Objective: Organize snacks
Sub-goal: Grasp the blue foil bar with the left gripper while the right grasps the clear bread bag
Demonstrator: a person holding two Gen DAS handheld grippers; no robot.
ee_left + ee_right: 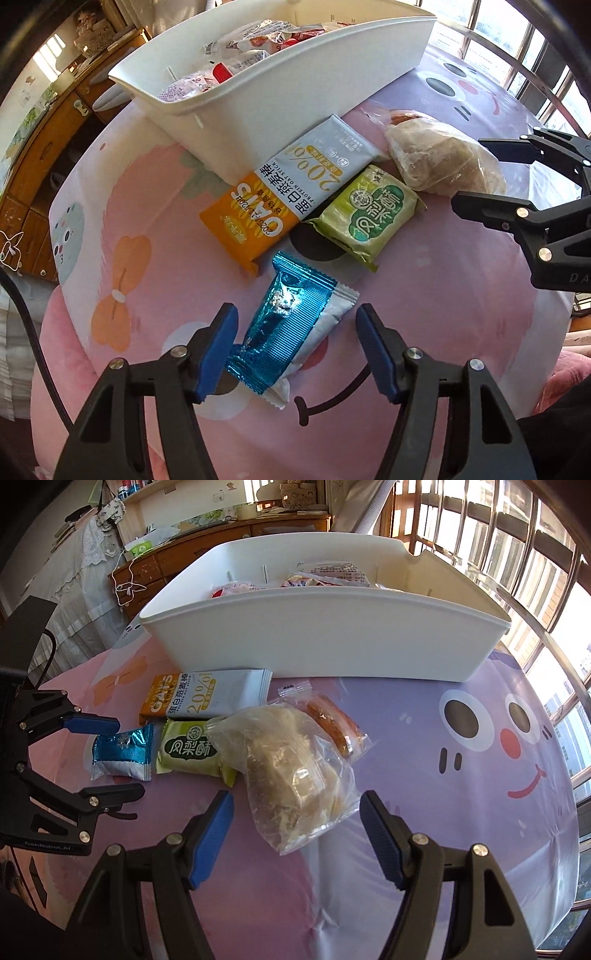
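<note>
A white bin (295, 85) (332, 642) holding several wrapped snacks stands at the back of the table. In front of it lie an orange and white oat bar (291, 188) (207, 698), a green pastry pack (365, 214) (192, 749), a blue foil snack (291, 328) (123, 751), and a clear bag of pale pastry (443, 155) (295, 768). My left gripper (295, 349) (122, 757) is open with the blue foil snack between its fingers. My right gripper (295, 838) (476, 171) is open around the near end of the clear bag.
A clear pack with an orange-brown snack (328, 716) lies behind the bag. The table wears a pink and purple cartoon cloth (461, 775). A wooden cabinet (221, 542) stands behind, and barred windows (517, 572) at the right.
</note>
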